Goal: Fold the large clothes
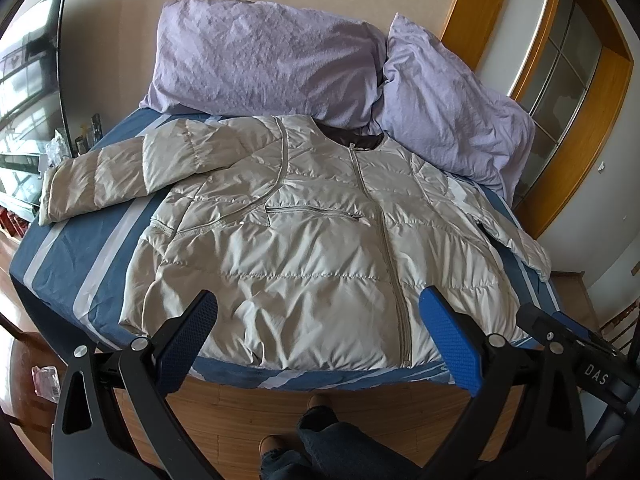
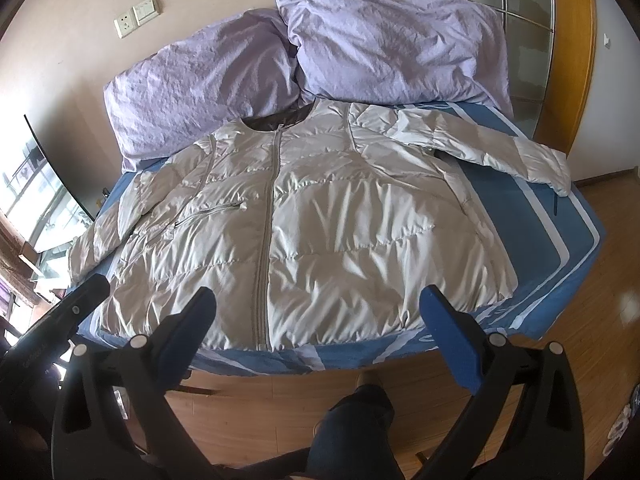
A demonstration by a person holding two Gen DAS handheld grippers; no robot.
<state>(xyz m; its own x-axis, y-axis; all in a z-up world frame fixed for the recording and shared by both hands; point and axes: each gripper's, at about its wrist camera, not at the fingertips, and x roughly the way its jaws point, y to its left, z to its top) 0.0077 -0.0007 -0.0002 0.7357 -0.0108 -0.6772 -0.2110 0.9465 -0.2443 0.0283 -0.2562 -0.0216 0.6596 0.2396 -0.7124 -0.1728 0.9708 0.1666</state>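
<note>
A silvery beige quilted jacket [image 1: 304, 236] [image 2: 304, 224] lies flat and zipped, front up, on a bed with a blue striped sheet [image 1: 68, 264] [image 2: 560, 248]. Its collar points at the pillows and its hem lies near the bed's front edge. Both sleeves are spread outward: one sleeve [image 1: 100, 180] reaches the bed's left edge, the other sleeve [image 2: 512, 152] stretches to the right. My left gripper [image 1: 318, 312] hovers open above the hem, nothing between its fingers. My right gripper [image 2: 318, 308] is likewise open above the hem. Each view shows part of the other gripper at its side.
Two lilac pillows [image 1: 264, 60] [image 2: 392, 40] lean against the wall behind the collar. A person's legs in dark jeans [image 1: 320, 436] stand on the wooden floor [image 2: 600, 340] at the bed's foot. A television [image 1: 28, 88] stands left; a wooden door frame [image 1: 580, 148] is on the right.
</note>
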